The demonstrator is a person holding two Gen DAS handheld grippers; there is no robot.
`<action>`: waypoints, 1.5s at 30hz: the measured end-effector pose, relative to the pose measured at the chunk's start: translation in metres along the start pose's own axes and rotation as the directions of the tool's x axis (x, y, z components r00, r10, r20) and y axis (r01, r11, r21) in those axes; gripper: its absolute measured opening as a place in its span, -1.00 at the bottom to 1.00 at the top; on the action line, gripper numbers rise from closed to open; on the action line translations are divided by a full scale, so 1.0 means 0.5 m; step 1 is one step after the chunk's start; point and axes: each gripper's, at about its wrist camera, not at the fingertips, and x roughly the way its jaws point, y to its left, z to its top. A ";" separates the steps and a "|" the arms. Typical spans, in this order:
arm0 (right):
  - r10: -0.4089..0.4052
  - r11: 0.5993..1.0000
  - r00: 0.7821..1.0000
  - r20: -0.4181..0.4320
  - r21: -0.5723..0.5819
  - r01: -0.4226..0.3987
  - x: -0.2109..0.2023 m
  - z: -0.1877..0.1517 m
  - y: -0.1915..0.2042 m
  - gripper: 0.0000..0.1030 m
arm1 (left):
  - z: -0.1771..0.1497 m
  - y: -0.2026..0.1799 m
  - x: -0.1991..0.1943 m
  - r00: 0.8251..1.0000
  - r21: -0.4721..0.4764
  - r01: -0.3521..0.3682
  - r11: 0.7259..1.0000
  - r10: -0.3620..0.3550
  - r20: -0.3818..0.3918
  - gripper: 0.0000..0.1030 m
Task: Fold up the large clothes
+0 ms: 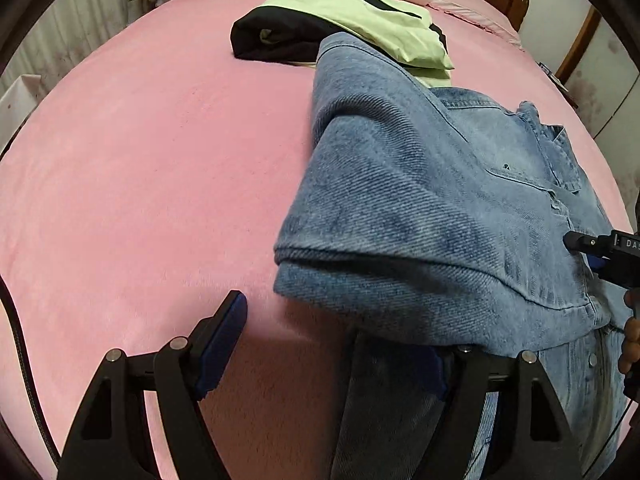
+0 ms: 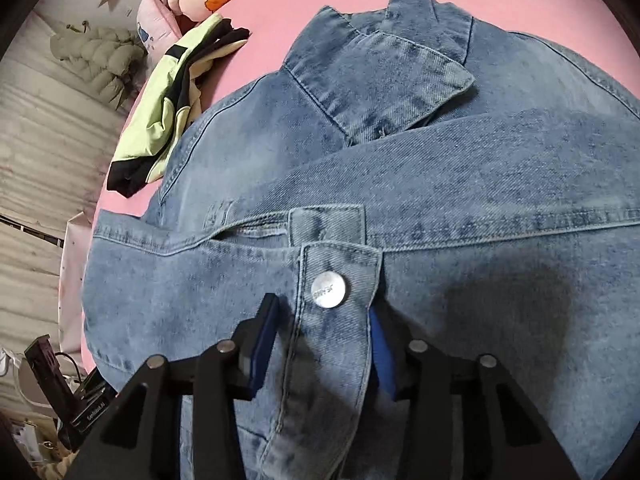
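From the left wrist, the denim jacket [image 1: 440,208] is lying on the pink bed sheet [image 1: 140,180], filling the frame from about three to five o'clock. The left gripper [image 1: 336,344] is holding its fingers wide apart, the right finger sitting under a draped sleeve fold. A green and black garment [image 1: 340,24] is resting at twelve o'clock, touching the jacket.

From the right wrist, the right gripper [image 2: 324,340] is straddling the button placket [image 2: 332,320], fingers apart, seemingly not pinching yet. The metal button [image 2: 329,289] is sitting just ahead.
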 end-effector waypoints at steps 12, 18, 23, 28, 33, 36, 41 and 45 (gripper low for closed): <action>-0.087 0.981 0.956 0.279 -0.145 0.132 -0.241 0.022 0.088 -0.89 | 0.065 -0.040 -0.027 0.997 -0.094 0.003 0.996 0.005 0.081 0.48; -0.205 0.966 0.889 0.409 -0.062 0.251 -0.358 0.011 0.021 -0.89 | 0.083 -0.106 -0.003 0.998 -0.027 -0.014 1.000 0.015 0.057 0.39; -0.292 0.948 0.900 0.323 -0.027 0.317 -0.306 -0.022 -0.055 -0.89 | 0.065 -0.172 0.018 0.999 0.125 -0.050 0.991 0.050 0.005 -0.32; -0.348 0.934 0.910 0.228 0.000 0.357 -0.206 -0.046 -0.118 -0.87 | 0.042 -0.194 0.026 0.995 0.296 -0.088 0.951 0.095 -0.010 -0.33; -0.397 0.916 0.909 0.126 -0.014 0.401 -0.131 -0.054 -0.147 -0.51 | 0.041 -0.170 0.027 0.992 0.343 -0.038 0.938 0.075 -0.097 0.61; -0.353 0.936 0.932 0.085 0.033 0.351 -0.156 -0.044 -0.162 -0.36 | 0.066 -0.134 0.003 0.983 0.287 0.116 0.951 -0.069 -0.168 0.65; -0.228 0.970 0.967 0.116 0.112 0.216 -0.225 -0.042 -0.195 -0.23 | 0.149 -0.083 -0.012 0.971 0.167 0.210 0.963 -0.184 -0.154 0.68; -0.194 0.971 0.972 0.131 0.169 0.171 -0.229 -0.023 -0.228 -0.21 | 0.236 -0.066 0.064 0.975 0.071 0.187 0.980 -0.177 -0.136 0.68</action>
